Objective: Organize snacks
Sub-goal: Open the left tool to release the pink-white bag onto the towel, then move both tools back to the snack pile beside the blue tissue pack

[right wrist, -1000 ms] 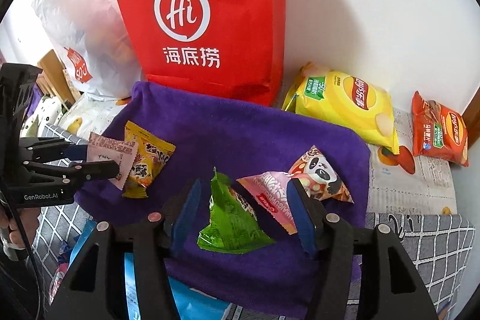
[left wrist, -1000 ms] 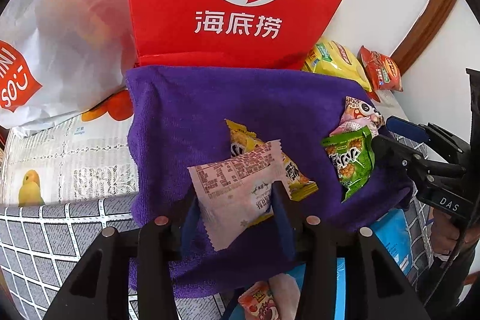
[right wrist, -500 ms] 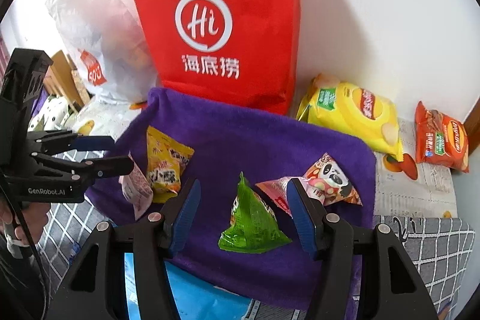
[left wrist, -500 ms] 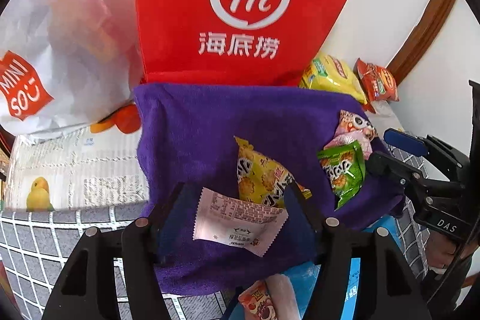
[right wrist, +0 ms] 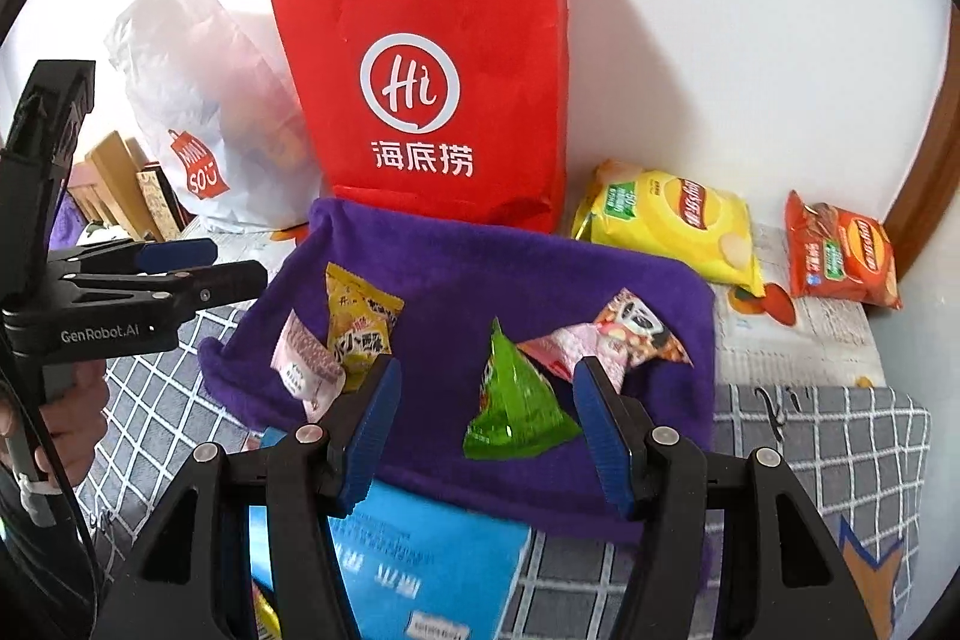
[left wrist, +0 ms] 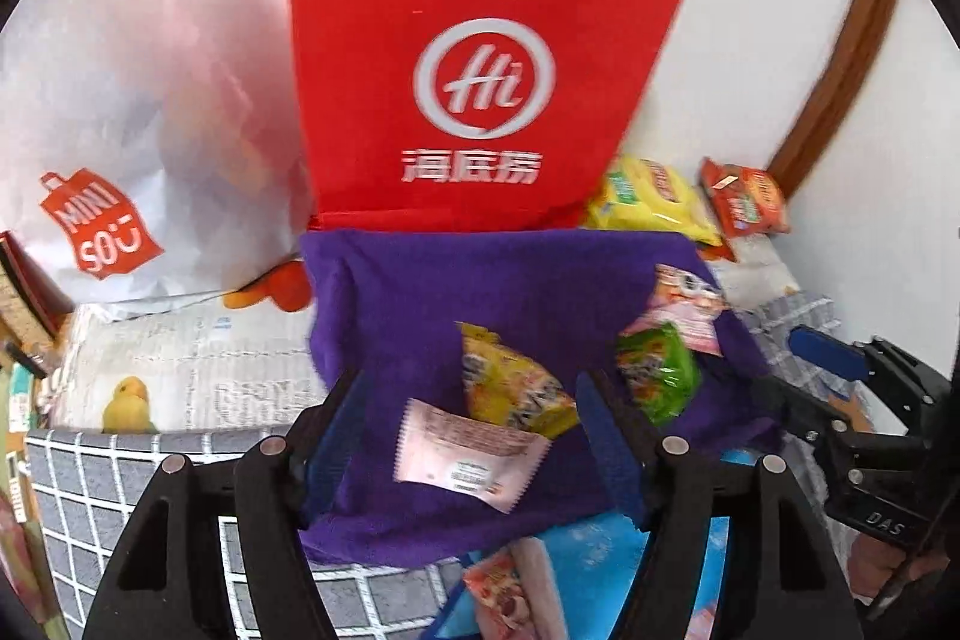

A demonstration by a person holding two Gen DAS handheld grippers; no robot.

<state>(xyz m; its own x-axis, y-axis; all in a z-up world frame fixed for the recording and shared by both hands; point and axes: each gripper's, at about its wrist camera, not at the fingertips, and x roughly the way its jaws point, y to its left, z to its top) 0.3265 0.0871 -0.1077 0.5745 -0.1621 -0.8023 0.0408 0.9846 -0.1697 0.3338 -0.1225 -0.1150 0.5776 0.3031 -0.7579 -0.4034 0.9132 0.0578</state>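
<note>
Snacks: four small packets on purple towel (right wrist: 456, 268). Pink packet (left wrist: 468, 451) lies at near left edge, overlapping yellow packet (left wrist: 516, 391); green packet (right wrist: 516, 400) and panda packet (right wrist: 624, 328) toward right. Left claw (left wrist: 462, 436) opening, pads clear of pink packet, nothing pinched. Right claw (right wrist: 486, 418) spread, empty, framing green packet. Judgement: packets light, thin, crinkly, slippery film; contents crushable. Best hold: flat sealed edge, gentle pinch. Two large chip bags sit off towel by wall.
</note>
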